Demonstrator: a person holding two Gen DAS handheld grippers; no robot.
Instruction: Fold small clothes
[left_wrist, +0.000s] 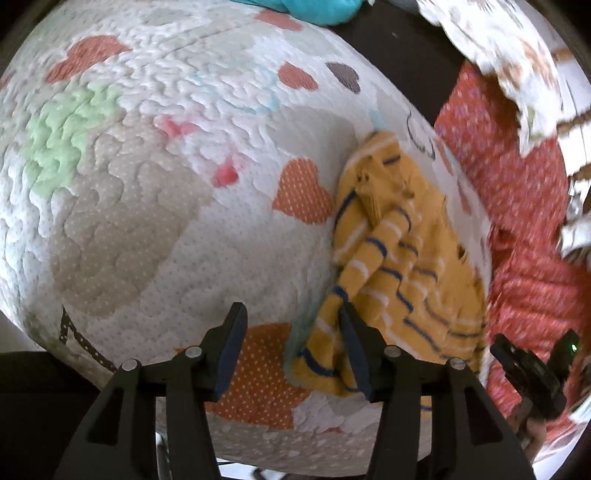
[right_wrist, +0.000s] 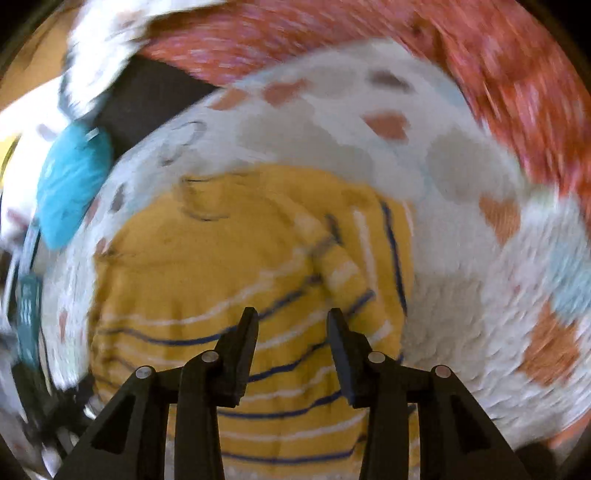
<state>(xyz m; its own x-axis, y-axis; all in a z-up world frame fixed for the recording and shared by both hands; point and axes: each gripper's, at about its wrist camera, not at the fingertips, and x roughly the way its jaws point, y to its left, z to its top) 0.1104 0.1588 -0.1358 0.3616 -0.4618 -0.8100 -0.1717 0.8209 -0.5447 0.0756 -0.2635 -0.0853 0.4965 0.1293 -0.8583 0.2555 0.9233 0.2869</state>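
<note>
A small mustard-yellow garment (left_wrist: 402, 258) with navy and white stripes lies folded on a white quilted mat (left_wrist: 177, 155) printed with hearts, a striped sleeve laid across its middle. My left gripper (left_wrist: 291, 314) is open at the garment's left edge, its right finger over the hem and its left finger over bare quilt. In the blurred right wrist view, my right gripper (right_wrist: 292, 314) hovers open above the garment (right_wrist: 207, 273), with nothing pinched between its fingers. The right gripper's black body (left_wrist: 532, 362) shows at the left view's lower right edge.
A red dotted fabric (left_wrist: 517, 206) lies beside the mat, past the garment. A white patterned cloth (left_wrist: 517, 55) sits beyond it. A turquoise cloth (right_wrist: 70, 188) rests at the mat's far edge. A dark surface (left_wrist: 399, 48) shows under the mat.
</note>
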